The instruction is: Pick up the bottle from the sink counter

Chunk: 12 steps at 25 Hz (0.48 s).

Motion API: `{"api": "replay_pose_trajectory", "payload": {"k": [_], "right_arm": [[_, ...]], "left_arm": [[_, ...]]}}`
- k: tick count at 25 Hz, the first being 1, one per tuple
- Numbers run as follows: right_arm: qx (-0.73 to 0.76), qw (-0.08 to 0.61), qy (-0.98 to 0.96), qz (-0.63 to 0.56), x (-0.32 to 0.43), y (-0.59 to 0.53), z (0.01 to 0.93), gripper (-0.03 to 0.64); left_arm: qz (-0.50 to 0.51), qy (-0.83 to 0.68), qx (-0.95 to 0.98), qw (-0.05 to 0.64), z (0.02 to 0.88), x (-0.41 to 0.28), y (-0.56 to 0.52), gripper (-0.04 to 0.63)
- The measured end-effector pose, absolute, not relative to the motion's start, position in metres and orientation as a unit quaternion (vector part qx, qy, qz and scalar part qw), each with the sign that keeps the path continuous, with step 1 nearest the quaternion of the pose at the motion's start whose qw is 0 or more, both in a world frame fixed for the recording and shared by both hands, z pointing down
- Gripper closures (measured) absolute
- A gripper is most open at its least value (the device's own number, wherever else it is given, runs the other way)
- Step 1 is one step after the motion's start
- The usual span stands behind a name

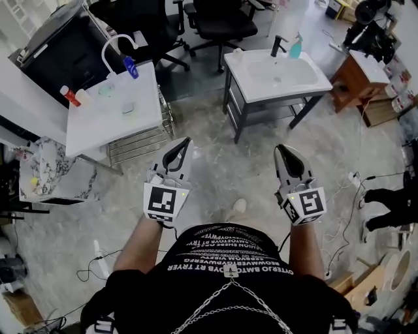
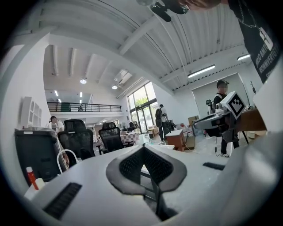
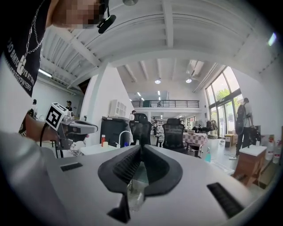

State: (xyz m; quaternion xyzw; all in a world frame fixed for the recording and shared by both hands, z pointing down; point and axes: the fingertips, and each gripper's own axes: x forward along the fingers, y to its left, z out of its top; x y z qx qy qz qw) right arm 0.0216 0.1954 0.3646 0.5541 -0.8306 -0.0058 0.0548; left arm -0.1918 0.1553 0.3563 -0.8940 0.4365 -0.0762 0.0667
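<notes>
A teal spray bottle [image 1: 296,47] stands at the back of the white sink counter [image 1: 307,81], next to a black faucet [image 1: 279,44]. It shows small and far off as the teal bottle [image 3: 208,154] in the right gripper view. Both grippers hang over the marble floor, well short of the counter. My left gripper [image 1: 185,142] has its tips together with nothing between them, as its own view [image 2: 143,148] confirms. My right gripper [image 1: 281,150] is also shut and empty, tips meeting in its view [image 3: 140,148].
A white table [image 1: 114,124] at the left carries a curved white faucet [image 1: 117,45], a red bottle [image 1: 70,95] and a blue item [image 1: 130,66]. Black office chairs [image 1: 219,19] stand behind. A wooden cabinet [image 1: 356,78] is at right, and cables [image 1: 346,189] lie on the floor.
</notes>
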Motion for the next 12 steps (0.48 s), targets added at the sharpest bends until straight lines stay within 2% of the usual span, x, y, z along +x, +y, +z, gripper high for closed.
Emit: {"api": "replay_pose_trajectory", "payload": {"k": [12], "right_arm": [[0.502, 0.049, -0.863, -0.009, 0.087, 0.079, 0.352, 0.597]], "left_arm": [[-0.086, 0.482, -0.869, 0.072, 0.349, -0.118, 0.059, 0.591]]}}
